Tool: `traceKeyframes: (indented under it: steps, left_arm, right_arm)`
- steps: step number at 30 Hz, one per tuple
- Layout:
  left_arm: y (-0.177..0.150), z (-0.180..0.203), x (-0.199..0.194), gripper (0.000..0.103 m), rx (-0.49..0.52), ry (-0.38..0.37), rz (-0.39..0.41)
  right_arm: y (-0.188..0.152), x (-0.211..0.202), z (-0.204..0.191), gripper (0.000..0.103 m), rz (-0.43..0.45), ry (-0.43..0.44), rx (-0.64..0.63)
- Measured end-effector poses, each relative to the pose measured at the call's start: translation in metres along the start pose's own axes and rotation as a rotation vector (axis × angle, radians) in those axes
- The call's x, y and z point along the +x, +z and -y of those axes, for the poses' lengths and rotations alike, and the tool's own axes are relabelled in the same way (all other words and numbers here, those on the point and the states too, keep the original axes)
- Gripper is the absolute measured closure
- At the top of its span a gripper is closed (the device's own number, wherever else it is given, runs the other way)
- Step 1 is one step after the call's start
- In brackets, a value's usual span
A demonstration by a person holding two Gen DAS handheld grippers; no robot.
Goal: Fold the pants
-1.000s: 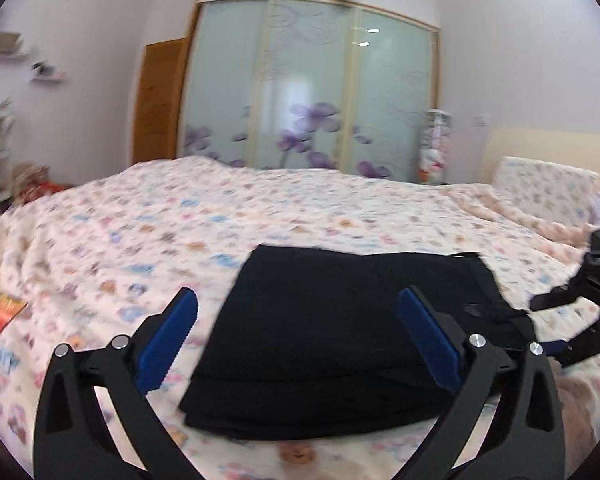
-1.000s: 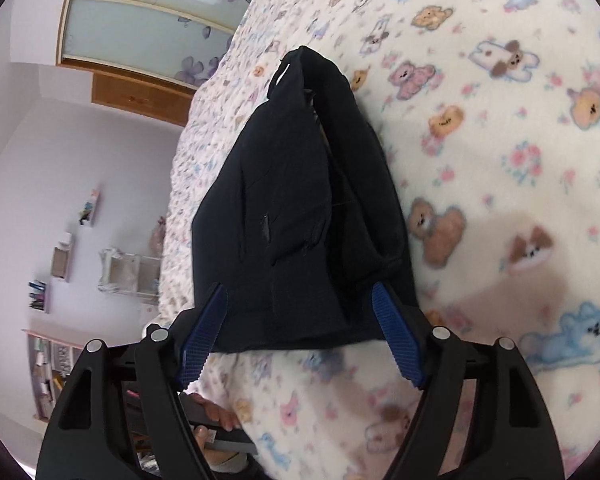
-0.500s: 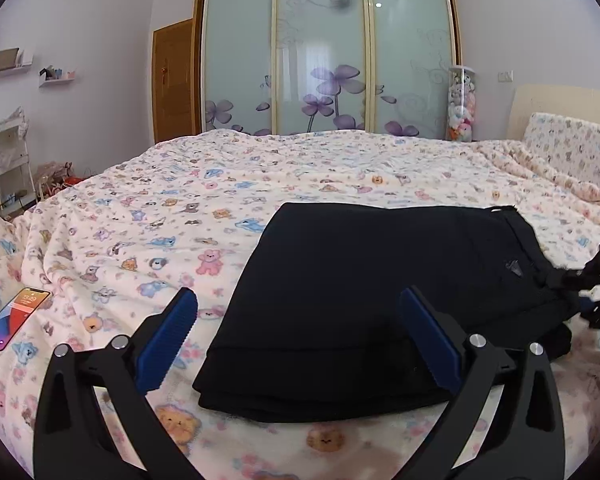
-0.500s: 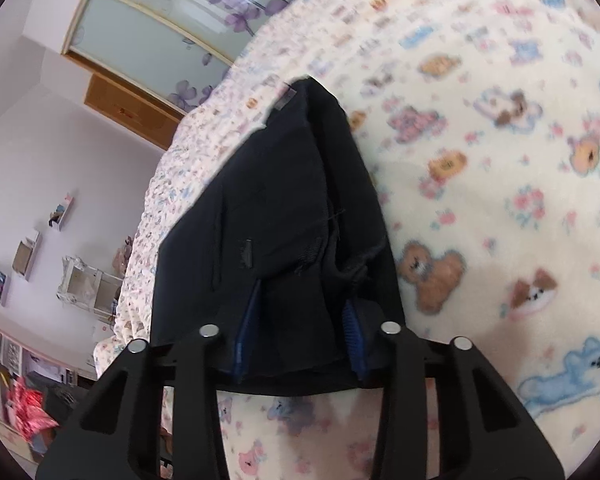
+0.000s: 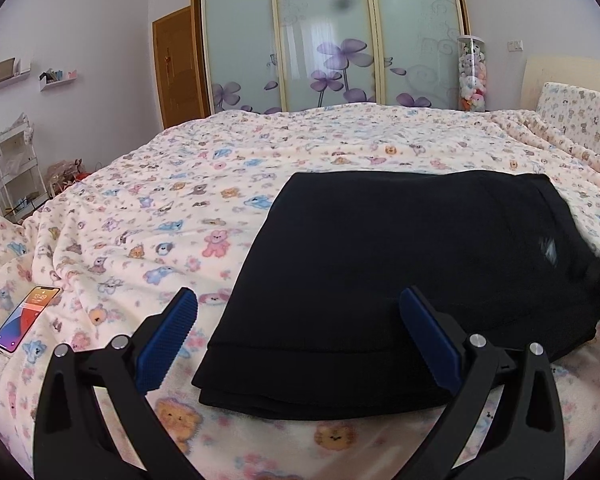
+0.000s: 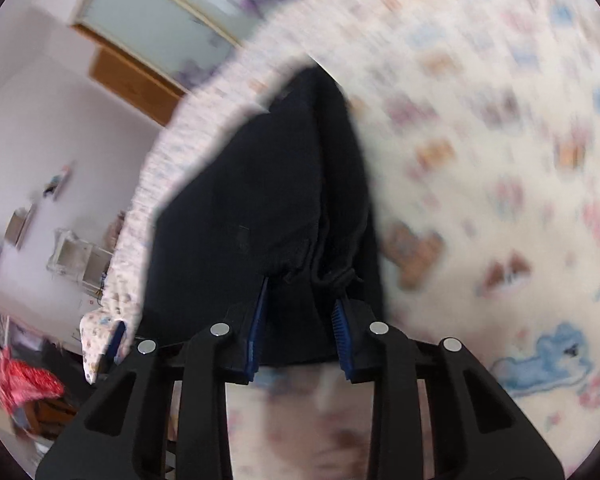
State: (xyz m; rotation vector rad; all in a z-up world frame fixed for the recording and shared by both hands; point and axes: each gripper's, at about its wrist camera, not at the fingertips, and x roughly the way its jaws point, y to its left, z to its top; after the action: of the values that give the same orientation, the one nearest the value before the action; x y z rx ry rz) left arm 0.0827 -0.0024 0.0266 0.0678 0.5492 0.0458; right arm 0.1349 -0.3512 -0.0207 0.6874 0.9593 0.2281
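The black pants (image 5: 400, 276) lie folded in a flat stack on the bear-print blanket (image 5: 180, 208). My left gripper (image 5: 296, 328) is open and empty, its blue pads either side of the stack's near left corner, just above it. In the right wrist view my right gripper (image 6: 300, 312) is shut on the near end of the pants (image 6: 268, 184) and lifts it; the cloth bunches between the pads. That view is blurred by motion.
A phone (image 5: 26, 318) with a lit screen lies on the blanket at the left. A pillow (image 5: 580, 116) and headboard are at the far right. Sliding wardrobe doors (image 5: 332, 36) stand behind the bed. A white rack (image 5: 16, 168) stands by the left wall.
My right gripper closed on the pants' near end and has begun to lift it. My left gripper came closer to the stack's left corner and stayed open.
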Motion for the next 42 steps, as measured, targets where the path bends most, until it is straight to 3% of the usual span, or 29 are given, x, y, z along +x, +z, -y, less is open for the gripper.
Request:
traceKeyframes:
  steps: [3,6,8,11,12,14,16,17,19,22,23,24,26,32,34,38,40,41,42]
  left_arm:
    - [0.000,-0.001,0.002,0.002,0.001,0.005,-0.012]
    - [0.000,-0.002,0.002,0.002,-0.001,0.002,-0.009]
    - [0.003,-0.006,-0.002,0.002,-0.016,-0.018,0.016]
    - [0.012,-0.014,-0.021,0.002,-0.060,-0.064,0.138]
    - [0.016,-0.017,-0.027,0.002,-0.074,-0.077,0.185]
    - [0.026,-0.018,-0.034,0.002,-0.097,-0.127,0.248]
    - [0.037,-0.014,-0.029,0.002,-0.101,-0.193,0.217]
    - [0.041,-0.010,-0.020,0.002,-0.100,-0.253,0.167]
    - [0.041,-0.005,-0.008,0.002,-0.102,-0.299,0.110]
    - [0.033,0.003,0.015,0.002,-0.067,-0.264,0.017]
    - [0.029,0.003,0.029,0.002,-0.058,-0.223,-0.054]
    - [0.023,0.002,0.050,0.002,-0.058,-0.180,-0.162]
    - [0.014,-0.003,0.073,0.002,-0.081,-0.211,-0.279]
    - [0.011,-0.003,0.069,0.002,-0.081,-0.202,-0.255]
    - [0.012,-0.006,0.067,0.002,-0.098,-0.218,-0.245]
    - [0.011,-0.006,0.067,0.002,-0.100,-0.221,-0.238]
    - [0.012,-0.006,0.067,0.002,-0.098,-0.219,-0.239]
    - [0.012,-0.006,0.068,0.002,-0.100,-0.221,-0.238]
    - [0.012,-0.006,0.068,0.002,-0.101,-0.223,-0.237]
  right_arm:
    - [0.002,0.002,0.008,0.068,-0.012,0.036,0.013]
    - [0.002,-0.007,-0.002,0.056,-0.014,-0.015,-0.040]
    - [0.005,-0.020,-0.007,0.055,0.019,-0.055,-0.061]
    - [0.010,-0.044,-0.015,0.055,0.151,-0.082,-0.117]
    - [0.010,-0.053,-0.021,0.055,0.204,-0.068,-0.154]
    - [0.009,-0.054,-0.034,0.055,0.216,0.025,-0.201]
    - [0.007,-0.046,-0.044,0.055,0.177,0.116,-0.222]
    - [0.006,-0.042,-0.047,0.055,0.162,0.143,-0.228]
    - [0.004,-0.032,-0.054,0.055,0.138,0.177,-0.248]
    - [0.002,-0.014,-0.060,0.054,0.084,0.156,-0.274]
    - [0.001,0.002,-0.055,0.050,0.023,0.075,-0.260]
    - [0.000,0.016,-0.046,0.052,-0.031,0.028,-0.232]
    - [-0.003,0.023,-0.033,0.053,-0.036,0.073,-0.183]
    - [0.003,0.010,-0.026,0.053,-0.034,0.145,-0.114]
    - [0.012,-0.007,-0.030,0.053,0.063,0.209,-0.126]
    - [0.022,-0.030,-0.034,0.051,0.245,0.230,-0.161]
    - [0.029,-0.025,-0.031,0.042,0.275,0.212,-0.149]
    - [0.031,-0.016,-0.027,0.031,0.255,0.175,-0.133]
    - [0.033,0.005,-0.019,0.027,0.176,0.104,-0.100]
